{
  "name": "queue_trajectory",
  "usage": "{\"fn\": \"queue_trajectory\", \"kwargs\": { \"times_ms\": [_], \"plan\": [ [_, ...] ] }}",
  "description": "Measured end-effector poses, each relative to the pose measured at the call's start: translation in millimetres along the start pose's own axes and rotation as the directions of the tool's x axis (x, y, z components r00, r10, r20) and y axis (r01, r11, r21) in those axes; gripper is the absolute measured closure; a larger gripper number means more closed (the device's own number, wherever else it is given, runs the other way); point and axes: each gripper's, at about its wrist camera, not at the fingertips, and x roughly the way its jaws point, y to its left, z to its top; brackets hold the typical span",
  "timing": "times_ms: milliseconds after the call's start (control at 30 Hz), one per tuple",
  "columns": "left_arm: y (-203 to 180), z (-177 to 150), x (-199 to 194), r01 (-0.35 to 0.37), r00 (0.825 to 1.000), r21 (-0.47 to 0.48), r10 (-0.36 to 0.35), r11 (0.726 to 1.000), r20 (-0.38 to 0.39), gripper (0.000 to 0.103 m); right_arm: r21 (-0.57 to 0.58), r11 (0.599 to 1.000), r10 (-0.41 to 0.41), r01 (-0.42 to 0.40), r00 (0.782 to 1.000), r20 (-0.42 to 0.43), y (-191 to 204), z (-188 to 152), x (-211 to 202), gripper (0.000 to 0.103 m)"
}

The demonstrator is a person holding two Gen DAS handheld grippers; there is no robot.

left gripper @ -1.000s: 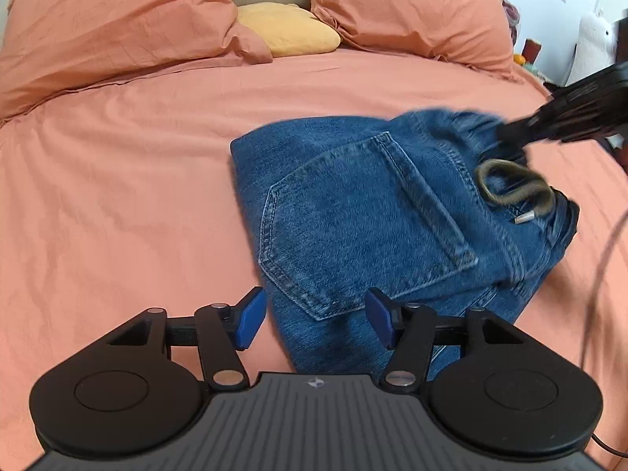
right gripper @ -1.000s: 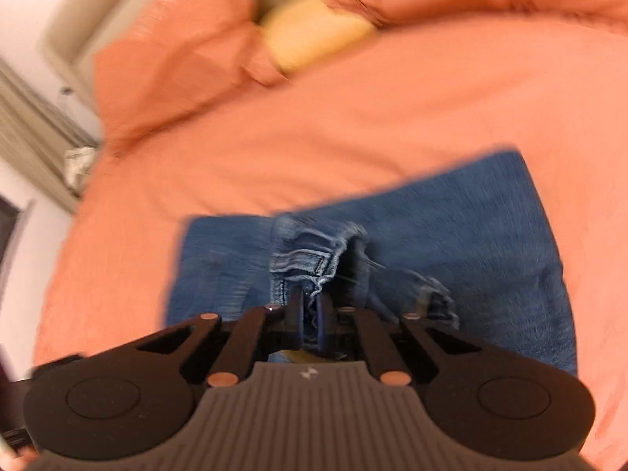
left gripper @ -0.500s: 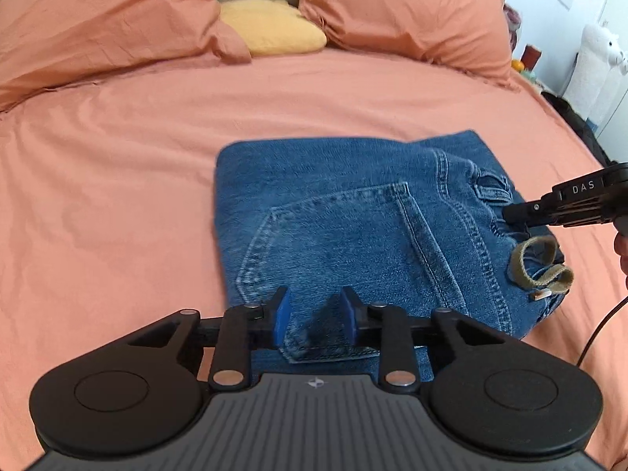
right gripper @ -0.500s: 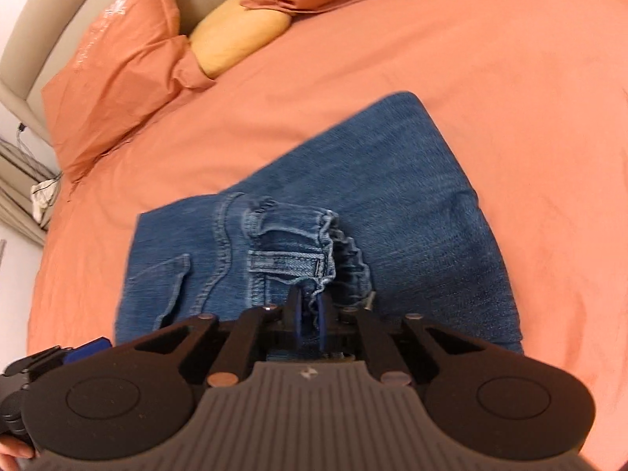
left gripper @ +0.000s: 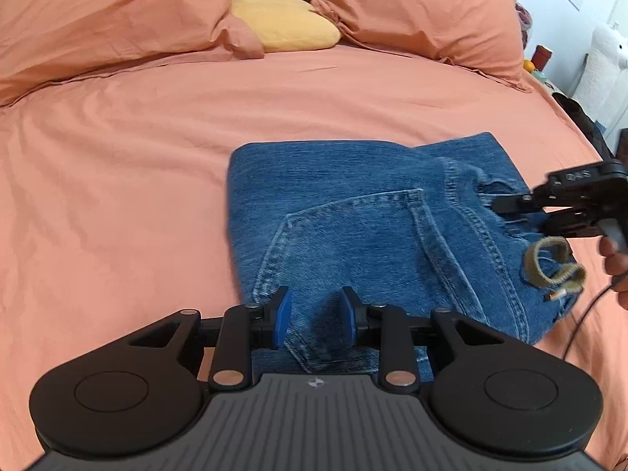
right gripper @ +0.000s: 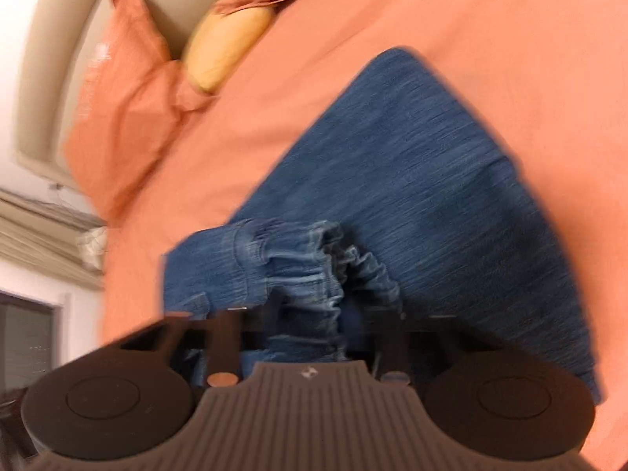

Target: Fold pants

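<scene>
An orange-sheeted bed (left gripper: 129, 165) carries everything; folded blue jeans (left gripper: 353, 212) lie flat on its middle, back pocket upward. At the head rest two orange pillows (left gripper: 106, 11) with a yellow cushion (left gripper: 282, 23) between them.

pants (left gripper: 353, 212): on the bed (left gripper: 117, 196), just ahead of the left hand-held gripper (left gripper: 314, 320)
drawstring (left gripper: 549, 267): at the pants' waistband, ahead-right of it
right hand-held gripper (left gripper: 522, 216): far right, at the waistband
pillows (left gripper: 110, 15): well beyond the pants
cushion (left gripper: 282, 23): between the pillows
</scene>
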Motion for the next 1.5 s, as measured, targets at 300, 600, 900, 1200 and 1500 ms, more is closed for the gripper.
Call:
{"fn": "queue_trajectory", "kwargs": {
  "times_ms": [300, 600, 900, 1200, 1500],
  "plan": [
    [17.3, 2.9, -13.3, 0.004, 0.998, -0.076, 0.0, 0.997, 0.06, 0.069, -0.389, 0.919, -0.04, 0.069, 0.996, 0.082, 134.7, 6.7, -54.6, 0.091],
    [21.7, 4.5, -30.8, 0.026, 0.995, -0.065, -0.019, 0.998, 0.102, 0.069, -0.43, 0.877, -0.166, 0.215, 0.975, 0.148, 166.8, 43.8, -83.3, 0.091],
    [14.5, 13.3, -10.4, 0.047, 0.994, -0.028, -0.044, 0.998, 0.102, 0.072, -0.27, 0.886, -0.353, 0.378, 0.925, 0.138, 40.6, 67.3, -41.1, 0.092],
    [1.9, 23.6, 12.1, 0.067, 0.995, -0.02, -0.065, 0.998, 0.082, 0.072, -0.309, 0.816, -0.462, 0.49, 0.872, 0.162, 13.6, 74.1, 0.1, 0.084],
    [-17.4, 3.0, -3.6, 0.086, 0.99, -0.026, -0.083, 0.996, 0.112, 0.072, -0.372, 0.819, -0.346, 0.438, 0.893, 0.288, 28.8, 34.6, -69.8, 0.068]
  ]
}}
